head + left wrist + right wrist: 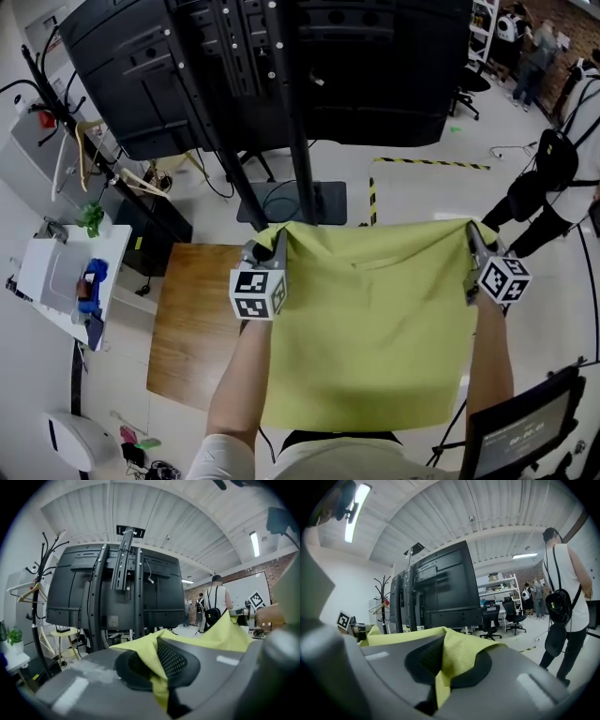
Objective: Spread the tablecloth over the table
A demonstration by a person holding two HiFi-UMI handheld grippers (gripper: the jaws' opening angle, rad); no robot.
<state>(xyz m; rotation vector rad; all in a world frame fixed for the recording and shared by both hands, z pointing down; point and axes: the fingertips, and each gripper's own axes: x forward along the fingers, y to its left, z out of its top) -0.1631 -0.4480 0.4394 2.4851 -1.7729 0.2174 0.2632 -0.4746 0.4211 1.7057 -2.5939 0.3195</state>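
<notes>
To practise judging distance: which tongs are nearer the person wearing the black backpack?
Right. The right tongs are on that person's side of the tablecloth; the left tongs hold its opposite corner.

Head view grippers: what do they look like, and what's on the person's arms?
The left gripper and right gripper are grey, each carrying a white cube with black square markers. Their own views show broad grey jaws with black, mesh-textured oval pads. The forearms are bare; a pale short sleeve shows.
</notes>
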